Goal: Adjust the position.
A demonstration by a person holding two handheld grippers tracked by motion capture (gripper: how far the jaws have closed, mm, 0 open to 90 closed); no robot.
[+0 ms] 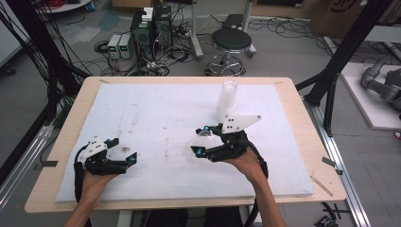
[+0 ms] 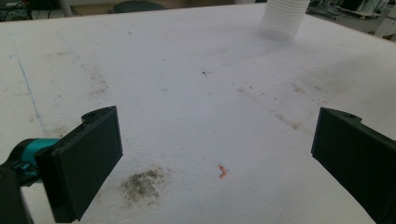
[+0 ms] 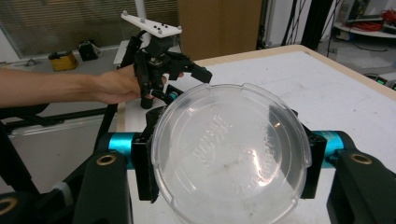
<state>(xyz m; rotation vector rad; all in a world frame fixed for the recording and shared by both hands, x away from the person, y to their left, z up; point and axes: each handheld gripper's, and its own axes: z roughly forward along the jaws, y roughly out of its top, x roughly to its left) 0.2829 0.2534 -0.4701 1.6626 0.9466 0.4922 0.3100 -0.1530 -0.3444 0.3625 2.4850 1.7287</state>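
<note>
My right gripper [image 1: 202, 140] is shut on a clear plastic cup [image 1: 207, 136], just above the white foam board [image 1: 156, 109] right of its middle. In the right gripper view the cup [image 3: 231, 154] shows its round embossed face between the two black jaws, which press on its sides. My left gripper [image 1: 125, 150] rests low over the board's near left part, its jaws wide open with nothing between them [image 2: 217, 140]. It also appears farther off, held by a hand [image 3: 187, 86]. A tall stack of translucent white cups [image 1: 227, 99] stands upright behind the right gripper [image 2: 283, 18].
The foam board lies on a wooden table [image 1: 302, 123] and carries a grey smudge [image 2: 142, 185] and an orange speck [image 2: 222, 171]. Beyond the table a black stool [image 1: 231, 40], electronics boxes [image 1: 151, 30] and cables sit on the floor. Black frame posts [image 1: 347, 42] flank the table.
</note>
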